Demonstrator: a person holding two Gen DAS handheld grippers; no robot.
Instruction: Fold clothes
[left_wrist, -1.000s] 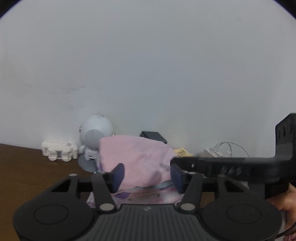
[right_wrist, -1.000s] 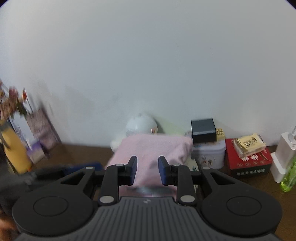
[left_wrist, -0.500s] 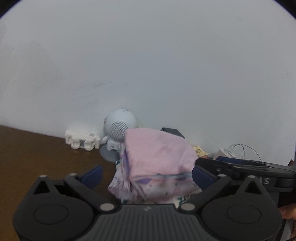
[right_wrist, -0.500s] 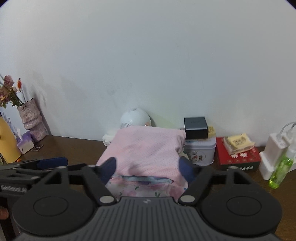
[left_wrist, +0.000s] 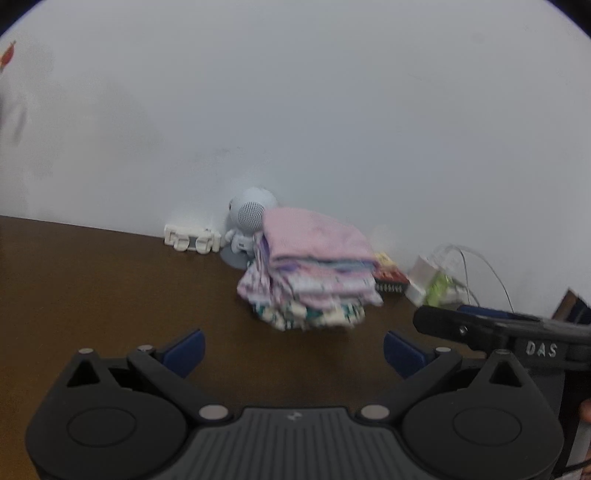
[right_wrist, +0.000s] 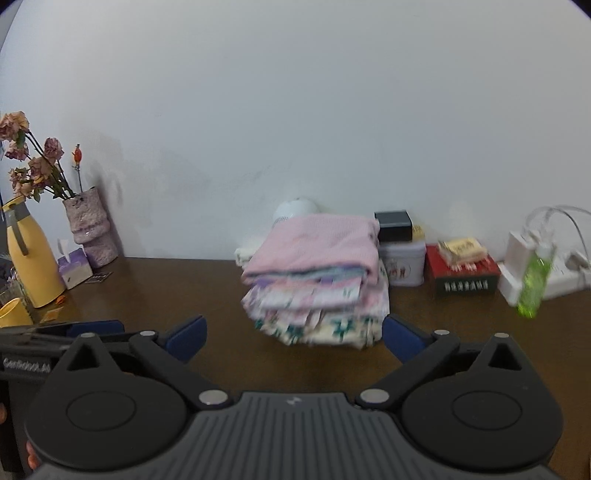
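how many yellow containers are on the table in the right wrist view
2, both at the far left: a tall yellow flask beside the vase, and a yellow cup in front of it, cut off by the frame edge; more may be hidden.

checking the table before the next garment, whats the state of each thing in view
stack of folded clothes: folded, piled, pink piece on top, free of both grippers
left gripper: fingers wide, empty
right gripper: fingers opening, nothing between them
green bottle: leaning against the white charger
flowers: upright in vase

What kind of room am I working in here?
Most likely a home: a brown wooden table against a plain wall, holding a stack of folded clothes, dried flowers in a vase and a yellow thermos.
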